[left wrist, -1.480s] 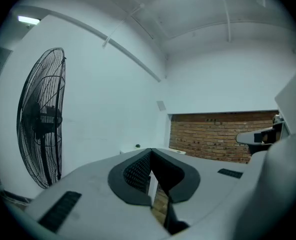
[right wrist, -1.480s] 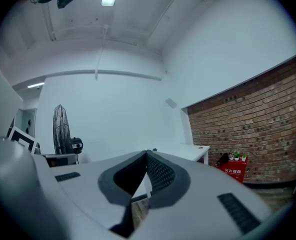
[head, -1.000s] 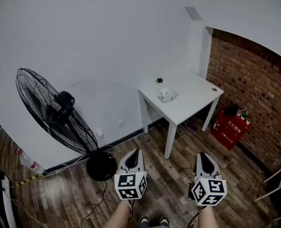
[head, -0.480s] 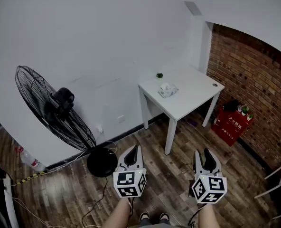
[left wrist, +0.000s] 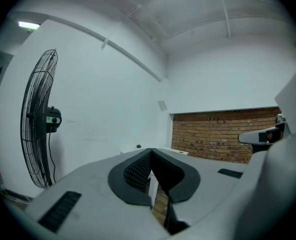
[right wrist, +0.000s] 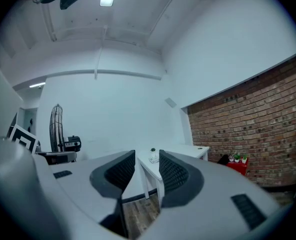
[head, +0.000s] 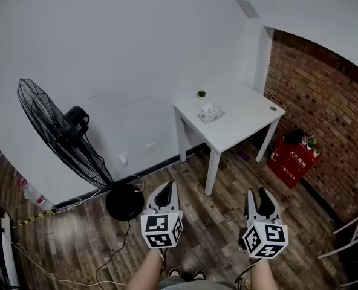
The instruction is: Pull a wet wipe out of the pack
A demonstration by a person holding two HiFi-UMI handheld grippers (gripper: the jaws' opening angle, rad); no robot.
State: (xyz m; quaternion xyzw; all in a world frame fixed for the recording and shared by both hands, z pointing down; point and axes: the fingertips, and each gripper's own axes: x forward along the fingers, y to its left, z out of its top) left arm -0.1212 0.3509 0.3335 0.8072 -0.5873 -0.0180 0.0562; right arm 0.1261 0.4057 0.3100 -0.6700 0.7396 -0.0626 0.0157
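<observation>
While wipe pack (head: 210, 113) sits on table (head: 242, 128) well ahead, left tongs (head: 169, 186) clenched empty, right tongs (head: 257, 194) released.

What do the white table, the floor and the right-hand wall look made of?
White rectangular table: smooth matte white top and square legs, likely painted or laminated board; which one is unclear.
Dark plank floor: brown boards with visible grain and seams, so wood or wood-look laminate.
Red brick wall: rough bare brick with pale mortar lines, unpainted.
</observation>
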